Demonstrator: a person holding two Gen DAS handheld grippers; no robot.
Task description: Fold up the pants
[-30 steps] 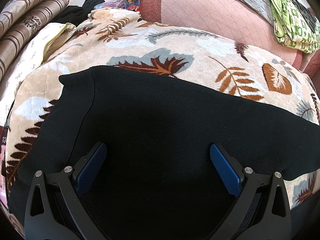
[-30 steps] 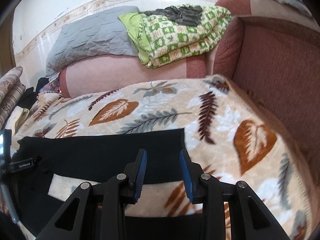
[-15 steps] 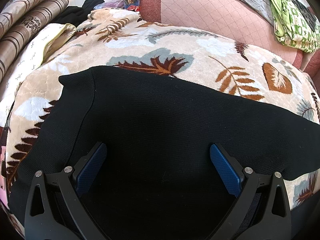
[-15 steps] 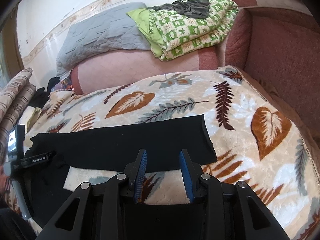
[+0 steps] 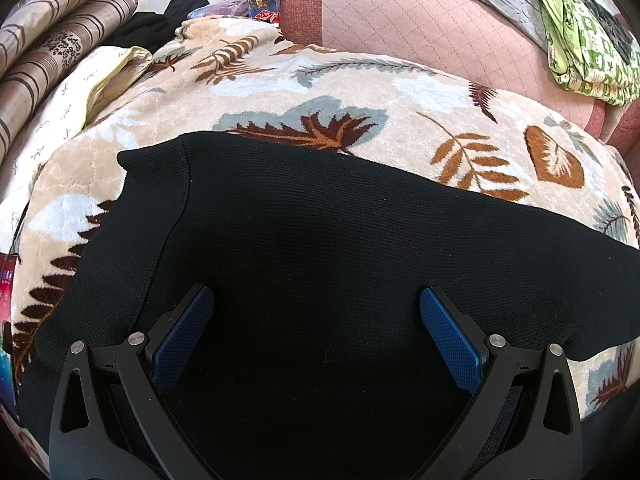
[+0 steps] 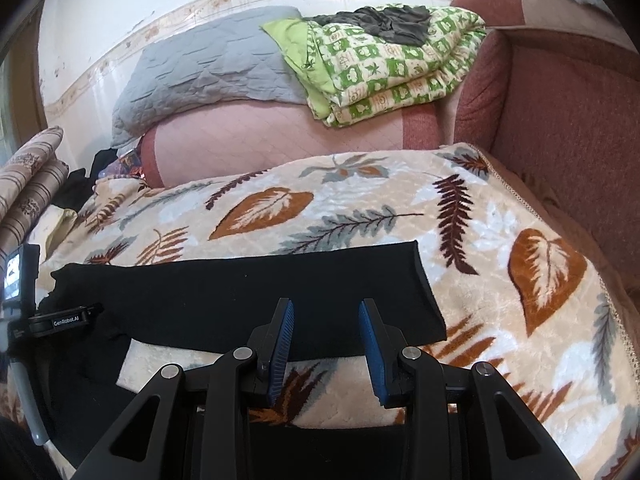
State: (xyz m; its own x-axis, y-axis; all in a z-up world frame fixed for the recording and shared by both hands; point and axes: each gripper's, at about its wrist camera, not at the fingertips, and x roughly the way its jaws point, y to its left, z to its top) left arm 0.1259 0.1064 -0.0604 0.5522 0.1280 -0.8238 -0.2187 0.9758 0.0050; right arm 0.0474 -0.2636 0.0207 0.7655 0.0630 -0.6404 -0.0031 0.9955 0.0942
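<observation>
The left gripper (image 5: pixel 316 320) hangs over the pants (image 5: pixel 320 248), jaws wide apart and empty. The pants lie flat across the blanket (image 5: pixel 256 80). The right gripper (image 6: pixel 326 336) stands partly open above one leg, gripping nothing.

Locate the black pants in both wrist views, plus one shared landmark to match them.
Left wrist: the black pants fill the lower centre, spread flat on the leaf-print blanket, under the open left gripper.
Right wrist: the pants cross the lower left as a dark band; the leg end lies right of centre, above the open right gripper.
Shared landmark: the green checked quilt, upper right in the left view, top centre in the right view.
</observation>
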